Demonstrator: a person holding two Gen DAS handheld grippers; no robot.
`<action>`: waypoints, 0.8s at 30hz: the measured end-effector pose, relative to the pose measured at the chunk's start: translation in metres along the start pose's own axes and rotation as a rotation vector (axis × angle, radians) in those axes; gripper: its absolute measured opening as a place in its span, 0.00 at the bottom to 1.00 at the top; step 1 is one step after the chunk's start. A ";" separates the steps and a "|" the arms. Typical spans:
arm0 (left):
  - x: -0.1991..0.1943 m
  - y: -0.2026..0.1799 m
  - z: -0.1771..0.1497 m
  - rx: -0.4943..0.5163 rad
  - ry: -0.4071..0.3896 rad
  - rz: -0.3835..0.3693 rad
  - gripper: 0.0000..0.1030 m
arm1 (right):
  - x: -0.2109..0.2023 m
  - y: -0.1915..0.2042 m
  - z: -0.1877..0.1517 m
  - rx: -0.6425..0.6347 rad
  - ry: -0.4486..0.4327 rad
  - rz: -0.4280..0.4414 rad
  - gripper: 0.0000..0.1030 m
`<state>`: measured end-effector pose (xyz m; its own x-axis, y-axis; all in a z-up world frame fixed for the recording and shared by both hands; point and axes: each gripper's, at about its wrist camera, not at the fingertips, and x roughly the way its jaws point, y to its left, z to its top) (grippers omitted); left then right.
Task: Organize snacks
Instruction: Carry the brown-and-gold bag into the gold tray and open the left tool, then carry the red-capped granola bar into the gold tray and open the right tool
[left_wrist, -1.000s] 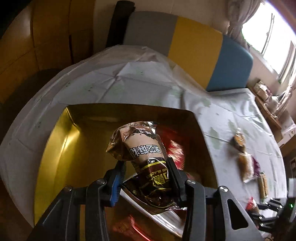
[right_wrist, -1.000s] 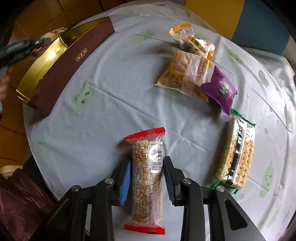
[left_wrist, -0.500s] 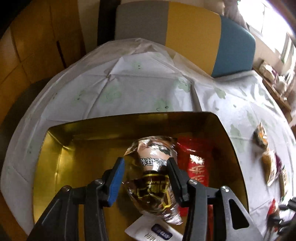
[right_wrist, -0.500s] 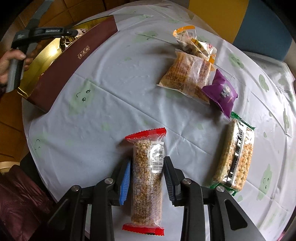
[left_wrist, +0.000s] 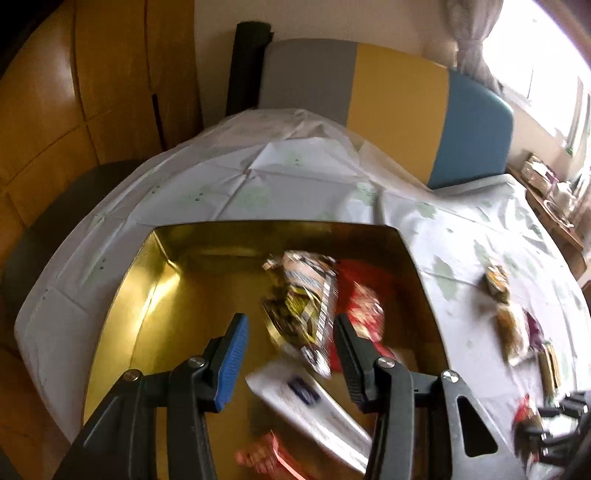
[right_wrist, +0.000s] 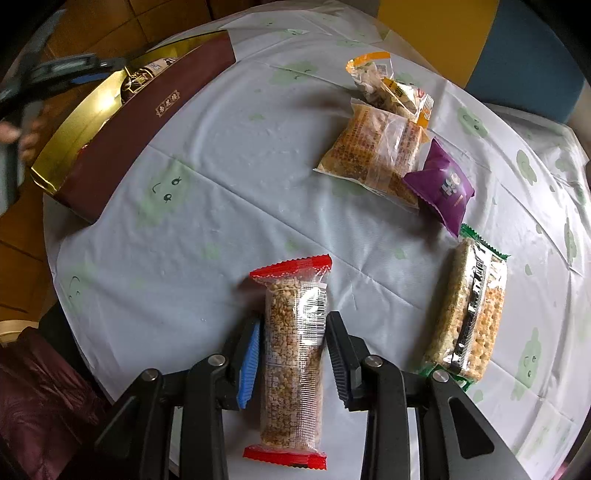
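Note:
My left gripper (left_wrist: 291, 332) is open above the gold-lined box (left_wrist: 155, 295). The brown-and-gold snack packet (left_wrist: 303, 306) lies loose in the box, blurred, between the jaws but not held. A red packet (left_wrist: 364, 314) and a white packet (left_wrist: 314, 402) lie beside it. My right gripper (right_wrist: 291, 343) is shut on the red-ended grain bar (right_wrist: 293, 354), which lies on the tablecloth. The box also shows in the right wrist view (right_wrist: 122, 125) at far left, with the left gripper (right_wrist: 55, 74) over it.
On the tablecloth (right_wrist: 240, 166) lie an orange-ended packet (right_wrist: 388, 85), a clear cracker bag (right_wrist: 373, 151), a purple packet (right_wrist: 443, 184) and a green-ended grain bar (right_wrist: 469, 310). A grey, yellow and blue chair back (left_wrist: 388, 103) stands behind the table.
My left gripper has opened and let go of the brown-and-gold packet, which dropped into the box; the gripper has pulled back. The right gripper has stayed shut on the grain bar.

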<state>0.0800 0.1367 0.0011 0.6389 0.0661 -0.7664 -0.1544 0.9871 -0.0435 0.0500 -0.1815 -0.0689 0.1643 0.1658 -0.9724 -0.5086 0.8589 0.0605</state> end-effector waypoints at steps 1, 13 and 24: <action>-0.006 -0.004 -0.006 0.008 0.001 -0.012 0.47 | 0.000 0.001 0.000 -0.001 0.000 -0.002 0.34; -0.037 -0.025 -0.056 0.042 0.026 -0.051 0.47 | -0.002 0.002 -0.002 0.004 0.001 -0.009 0.40; -0.035 -0.022 -0.071 0.017 0.053 -0.061 0.47 | -0.001 0.003 -0.002 -0.001 -0.002 -0.015 0.38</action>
<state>0.0074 0.1021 -0.0170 0.6058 -0.0018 -0.7956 -0.1035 0.9913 -0.0811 0.0461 -0.1799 -0.0685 0.1737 0.1535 -0.9728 -0.5071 0.8607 0.0453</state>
